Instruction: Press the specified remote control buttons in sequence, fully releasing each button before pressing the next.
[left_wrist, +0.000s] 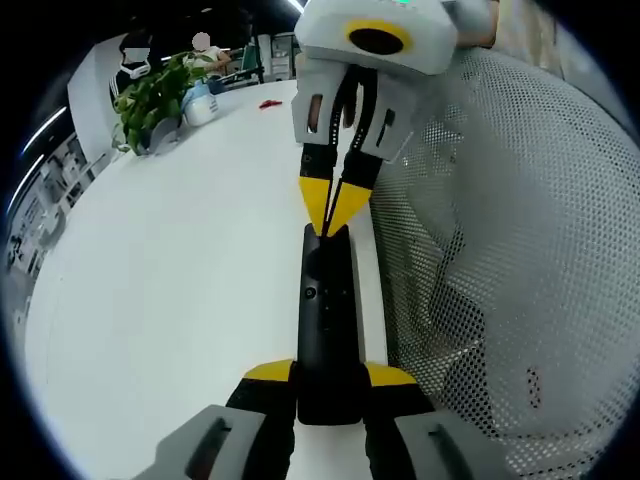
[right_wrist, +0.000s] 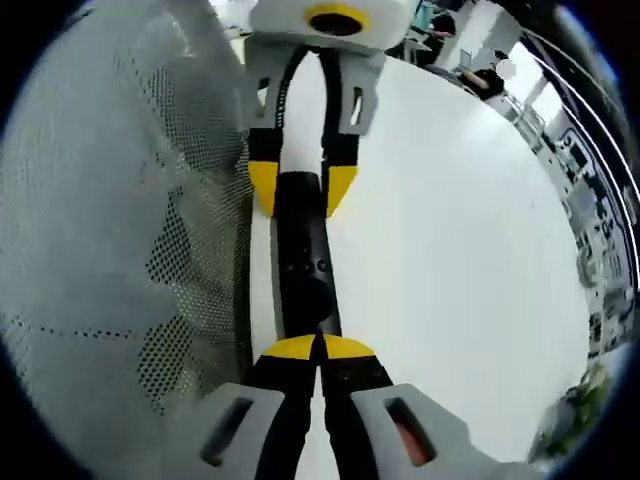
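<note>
In the left gripper view the black remote control (left_wrist: 328, 320) lies with its long axis running straight up the picture, away from the camera; its near end sits clamped between the yellow-tipped jaws of the left gripper (left_wrist: 330, 378), which grasps it by the sides; its far end points toward the right gripper (left_wrist: 331, 212), whose two yellow tips are drawn together into a point touching the remote's top face near that far end; small buttons show on the remote's face about midway along. The remote is held just above the white table (left_wrist: 180, 280), close to its edge; beside that edge stands a white perforated mesh panel (left_wrist: 520, 250); at the table's far end are a green leafy plant (left_wrist: 152, 95), a white bottle (left_wrist: 200, 102) just beside it and a small red item (left_wrist: 270, 103).

In the right gripper view the remote (right_wrist: 303, 270) again runs up the picture; the right gripper (right_wrist: 318, 348), jaws pinched closed with nothing between them, presses its tips on the near end; the left gripper (right_wrist: 302, 190) grips the far end from both sides; the mesh panel (right_wrist: 110, 200) lies on the left and the white table (right_wrist: 450, 250) on the right; office furniture shows dimly beyond the table's rim.
</note>
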